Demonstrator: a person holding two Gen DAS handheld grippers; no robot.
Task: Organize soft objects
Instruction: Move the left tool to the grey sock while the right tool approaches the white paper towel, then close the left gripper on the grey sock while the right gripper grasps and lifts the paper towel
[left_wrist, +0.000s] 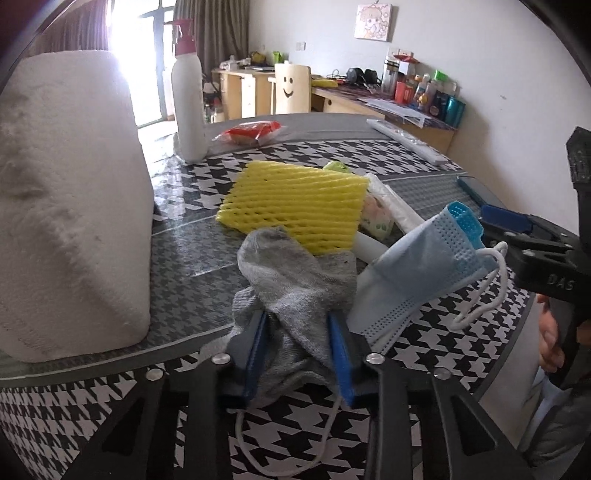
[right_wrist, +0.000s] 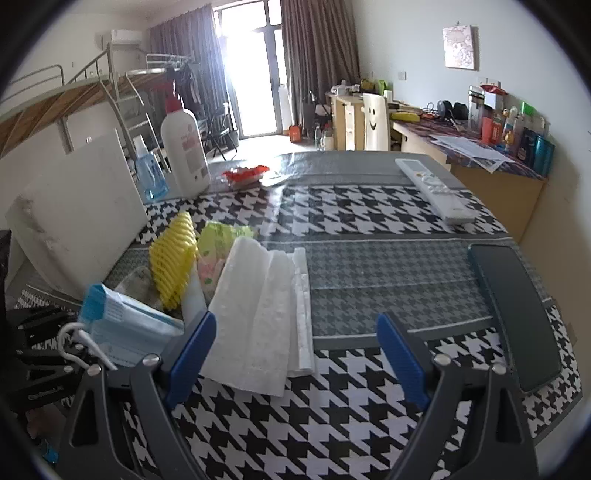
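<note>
The left gripper (left_wrist: 299, 354) clamped a grey sock (left_wrist: 291, 280) and a blue face mask (left_wrist: 417, 273) above the houndstooth table (left_wrist: 92, 424) — apparently gathering soft items onto one pile. The right gripper (right_wrist: 295, 354) hung open, holding nothing, over a white paper towel (right_wrist: 255, 317). Yellow foam netting (left_wrist: 299, 206) lay just beyond — a white foam block (left_wrist: 70, 206) crowded the left.

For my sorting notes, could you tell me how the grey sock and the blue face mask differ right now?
The grey sock is knitted and sits between the left gripper fingers; the blue face mask is pleated, has white ear loops, and lies beside it, ungripped. Both are soft and crumpled on the table.
</note>
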